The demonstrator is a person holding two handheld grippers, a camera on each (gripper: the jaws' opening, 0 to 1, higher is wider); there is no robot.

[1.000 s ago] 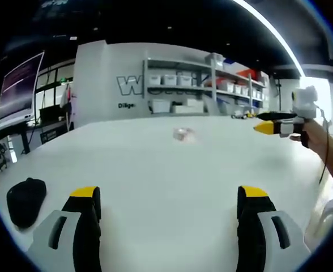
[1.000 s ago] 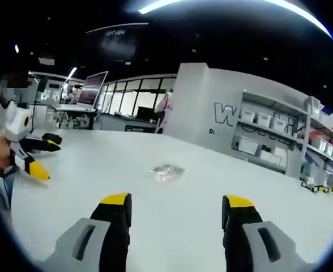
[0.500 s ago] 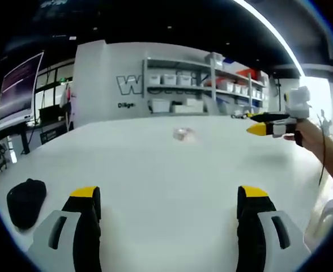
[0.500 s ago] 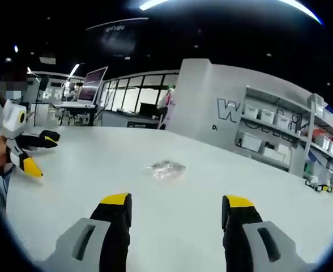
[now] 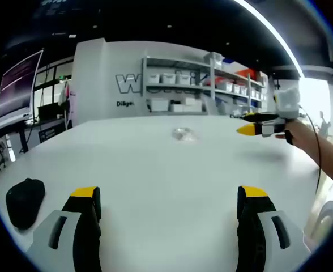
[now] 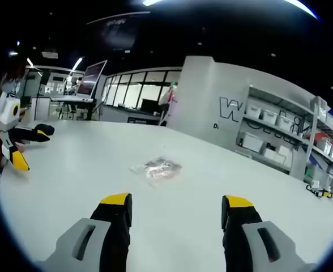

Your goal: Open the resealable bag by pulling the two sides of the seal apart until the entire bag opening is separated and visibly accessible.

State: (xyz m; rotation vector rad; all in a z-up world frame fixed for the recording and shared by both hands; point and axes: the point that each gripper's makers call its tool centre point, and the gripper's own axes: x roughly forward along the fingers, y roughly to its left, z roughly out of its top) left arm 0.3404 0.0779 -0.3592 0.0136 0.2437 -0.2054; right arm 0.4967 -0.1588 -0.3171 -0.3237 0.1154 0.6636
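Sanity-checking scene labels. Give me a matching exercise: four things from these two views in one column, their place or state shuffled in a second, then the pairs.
Things:
1. resealable bag
2. black object
3. right gripper
4. storage bins

Place or state:
A. on the shelves against the back wall
B. held above the table, at the right of the left gripper view
C. flat on the white table, untouched
D. on the table beside the left gripper's left jaw

Pairs: 1-C, 2-D, 3-B, 4-A

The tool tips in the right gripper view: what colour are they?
Yellow tips on black jaws, clearest on the right tool in the right gripper view.
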